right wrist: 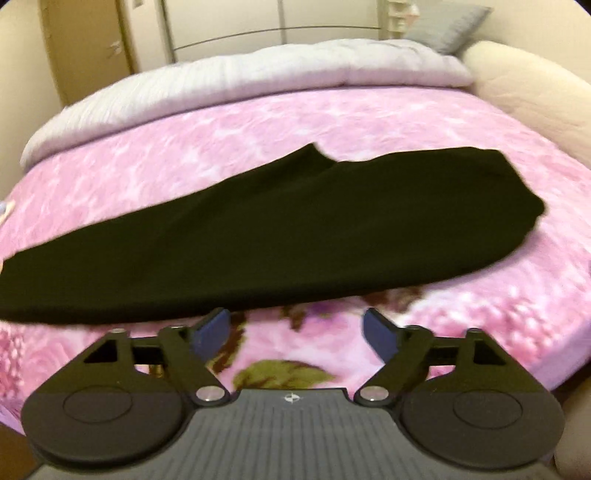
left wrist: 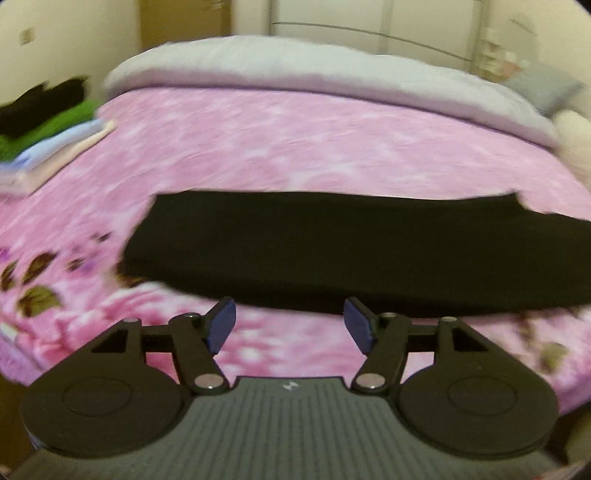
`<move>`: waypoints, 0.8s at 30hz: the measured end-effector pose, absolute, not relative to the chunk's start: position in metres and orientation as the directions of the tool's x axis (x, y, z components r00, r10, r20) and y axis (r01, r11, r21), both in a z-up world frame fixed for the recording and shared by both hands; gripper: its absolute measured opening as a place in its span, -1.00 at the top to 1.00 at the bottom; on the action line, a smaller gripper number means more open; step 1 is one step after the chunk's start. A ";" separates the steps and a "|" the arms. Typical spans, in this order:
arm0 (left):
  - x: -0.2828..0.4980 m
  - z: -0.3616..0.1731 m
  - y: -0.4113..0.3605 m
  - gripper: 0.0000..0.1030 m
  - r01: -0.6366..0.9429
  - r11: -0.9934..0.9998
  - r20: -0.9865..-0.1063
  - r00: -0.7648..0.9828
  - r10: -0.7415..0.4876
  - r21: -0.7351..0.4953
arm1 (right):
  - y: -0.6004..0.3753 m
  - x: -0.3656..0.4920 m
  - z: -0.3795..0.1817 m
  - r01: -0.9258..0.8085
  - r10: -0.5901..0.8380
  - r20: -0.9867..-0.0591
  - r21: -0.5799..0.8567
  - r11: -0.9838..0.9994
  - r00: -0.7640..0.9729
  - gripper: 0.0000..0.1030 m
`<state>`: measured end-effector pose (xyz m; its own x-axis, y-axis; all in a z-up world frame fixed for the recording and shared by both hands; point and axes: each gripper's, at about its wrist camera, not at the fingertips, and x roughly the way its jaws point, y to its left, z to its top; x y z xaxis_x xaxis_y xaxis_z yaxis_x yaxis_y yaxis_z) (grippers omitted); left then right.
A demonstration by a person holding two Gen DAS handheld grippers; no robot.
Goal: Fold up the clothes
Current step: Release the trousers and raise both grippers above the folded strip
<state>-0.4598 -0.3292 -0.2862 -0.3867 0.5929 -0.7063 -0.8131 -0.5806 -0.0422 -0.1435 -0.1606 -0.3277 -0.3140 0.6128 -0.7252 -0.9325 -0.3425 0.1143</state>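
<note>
A black garment (left wrist: 332, 251) lies folded into a long strip across the pink floral bedspread (left wrist: 280, 140). In the left wrist view my left gripper (left wrist: 290, 321) is open just short of the strip's near edge, with only bedspread between its blue pads (left wrist: 221, 325). The right wrist view shows the same black garment (right wrist: 258, 229) running from the far right down to the left. My right gripper (right wrist: 295, 328) is wide open near its front edge. Nothing sits between its blue pads (right wrist: 380, 332).
A stack of folded clothes (left wrist: 48, 125), black and green over pale blue and cream, lies at the bed's left side. A grey-lilac duvet (left wrist: 295, 70) is rolled along the far side. A cream cushion (right wrist: 528, 88) and a grey pillow (right wrist: 443, 26) lie at the right.
</note>
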 end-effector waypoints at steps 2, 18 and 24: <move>-0.432 -0.275 -0.322 -0.23 -0.847 -0.530 -0.691 -0.357 0.628 -0.044 | -0.168 -0.128 -0.318 -0.943 0.624 -0.721 0.127 -0.307 -0.300 -0.72; -0.355 -0.249 -0.350 -0.34 -0.895 -0.446 -0.656 -0.335 0.677 -0.003 | -0.231 -0.097 -0.289 -0.956 0.690 -0.669 0.120 -0.267 -0.277 -0.73; -0.358 -0.249 -0.376 -0.36 -0.880 -0.474 -0.650 -0.364 0.666 0.007 | -0.244 -0.106 -0.288 -0.950 0.686 -0.665 0.123 -0.288 -0.295 -0.73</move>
<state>-0.3575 -0.3756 -0.2488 -0.3644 0.6665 -0.6504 -0.8804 -0.4742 0.0072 -0.1064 -0.2441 -0.2883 -0.2946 0.6859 -0.6654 -0.9496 -0.2883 0.1233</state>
